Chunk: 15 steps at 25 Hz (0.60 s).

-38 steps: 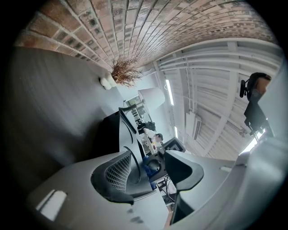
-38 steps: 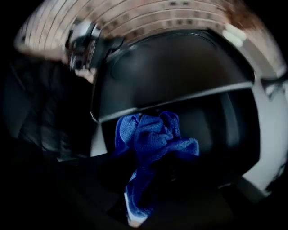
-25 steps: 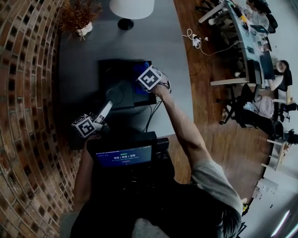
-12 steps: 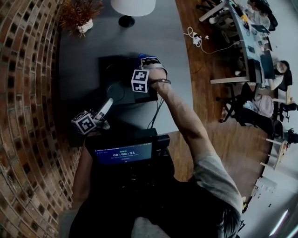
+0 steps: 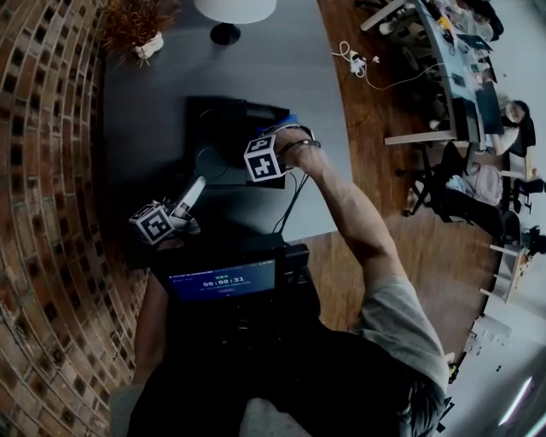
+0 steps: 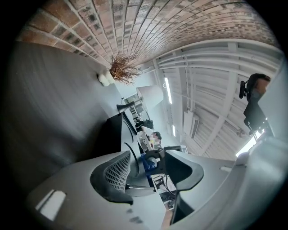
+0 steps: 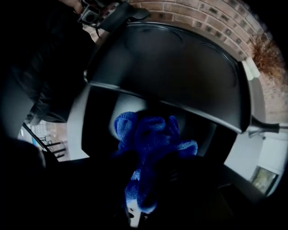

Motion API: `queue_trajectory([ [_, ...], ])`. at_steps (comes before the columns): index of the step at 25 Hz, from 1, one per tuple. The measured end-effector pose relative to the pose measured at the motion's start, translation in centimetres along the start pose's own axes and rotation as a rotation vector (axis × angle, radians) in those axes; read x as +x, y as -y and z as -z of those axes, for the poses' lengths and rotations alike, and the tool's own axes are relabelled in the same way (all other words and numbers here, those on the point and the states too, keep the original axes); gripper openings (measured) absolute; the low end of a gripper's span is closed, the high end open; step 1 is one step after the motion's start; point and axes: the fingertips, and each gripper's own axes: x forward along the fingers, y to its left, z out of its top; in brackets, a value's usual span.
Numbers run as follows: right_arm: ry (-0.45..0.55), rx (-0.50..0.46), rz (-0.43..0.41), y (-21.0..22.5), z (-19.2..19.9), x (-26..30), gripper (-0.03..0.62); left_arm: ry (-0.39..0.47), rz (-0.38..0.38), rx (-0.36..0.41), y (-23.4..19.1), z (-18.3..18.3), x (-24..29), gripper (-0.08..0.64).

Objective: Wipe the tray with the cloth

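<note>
A black tray lies on the grey table. My left gripper reaches level to the tray's near left corner, and its jaws stand narrow on the thin rim. The left gripper looks along that edge, and it also appears at the tray's far corner. My right gripper points steeply down at the tray's right side. It is shut on a bunched blue cloth, a bit of which shows past the hand. The cloth hangs just beside the tray's rim; contact is hidden.
A brick wall runs along the left. A white lamp and a dried plant in a pot stand at the table's far end. A cable trails over the near edge. A small timer screen sits below.
The right gripper has rolled over and shifted along the tray's right side with the cloth, which now shows on the hand's far right. The left gripper has kept still.
</note>
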Motion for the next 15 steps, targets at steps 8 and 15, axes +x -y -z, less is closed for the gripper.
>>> queue_trajectory([
  [8, 0.429, 0.650, -0.356, -5.0, -4.3, -0.5, 0.127, 0.010, 0.003, 0.015, -0.1, -0.1, 0.3, 0.238],
  [15, 0.665, 0.833, -0.290, -1.8, -4.8, -2.2, 0.120, 0.002, 0.002, 0.019, 0.2, -0.2, 0.5, 0.238],
])
